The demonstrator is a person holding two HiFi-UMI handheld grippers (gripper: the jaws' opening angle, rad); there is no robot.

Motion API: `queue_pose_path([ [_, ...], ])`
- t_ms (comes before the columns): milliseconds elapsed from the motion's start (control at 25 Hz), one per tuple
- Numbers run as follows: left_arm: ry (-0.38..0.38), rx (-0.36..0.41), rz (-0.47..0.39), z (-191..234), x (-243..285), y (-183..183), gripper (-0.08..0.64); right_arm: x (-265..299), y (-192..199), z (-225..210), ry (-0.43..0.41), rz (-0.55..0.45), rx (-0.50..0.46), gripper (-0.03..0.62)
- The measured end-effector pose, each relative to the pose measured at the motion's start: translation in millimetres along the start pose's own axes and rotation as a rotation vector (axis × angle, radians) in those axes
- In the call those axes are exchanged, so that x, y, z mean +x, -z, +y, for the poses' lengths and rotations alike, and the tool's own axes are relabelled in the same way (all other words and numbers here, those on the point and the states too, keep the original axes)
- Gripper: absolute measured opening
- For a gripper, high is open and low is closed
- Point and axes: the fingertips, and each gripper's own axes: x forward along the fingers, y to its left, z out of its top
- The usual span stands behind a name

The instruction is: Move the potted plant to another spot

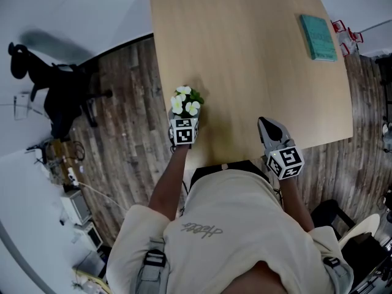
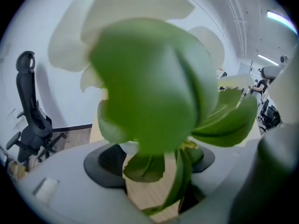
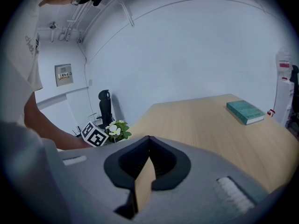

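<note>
My left gripper [image 1: 184,119] [image 2: 159,174] has its jaws apart around the potted plant [image 1: 187,101] [image 2: 149,92]; stem and leaves sit in the gap, and I can't tell if the pads press on anything. The plant stands upright with its blooms facing up, at the table's [image 1: 245,60] left edge near me. It has white flowers and broad green leaves; the pot is hidden. My right gripper [image 1: 266,126] [image 3: 148,143] hovers low over the near edge, jaws together, empty. The table is light wood, with a teal book [image 1: 318,37] [image 3: 245,112] at the far right. The floor [image 1: 131,133] is wood plank, the walls are white, and a black office chair [image 1: 55,84] [image 2: 30,120] stands to the left.
</note>
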Motion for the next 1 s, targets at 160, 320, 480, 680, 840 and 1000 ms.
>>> queue_pose_path([
  [160, 0.008, 0.034, -0.013, -1, -14, -4, 0.354, 5, -2, 6, -0.021, -0.009, -0.007, 0.003],
  [320, -0.002, 0.080, -0.032, -1, -34, -15, 0.356, 9, -7, 14, -0.048, -0.022, -0.017, 0.002],
  [480, -0.016, 0.116, -0.042, -1, -52, -21, 0.356, 13, -12, 24, -0.075, -0.039, -0.031, 0.003],
  [680, -0.017, 0.119, -0.065, -5, -79, -27, 0.356, 10, -14, 35, -0.099, -0.055, -0.056, 0.003],
  [840, -0.012, 0.115, -0.105, -8, -104, -38, 0.356, 7, -14, 42, -0.106, -0.065, -0.072, 0.003],
  [1000, 0.015, 0.080, -0.123, -12, -129, -48, 0.356, 3, -15, 47, -0.101, -0.075, -0.084, 0.003],
])
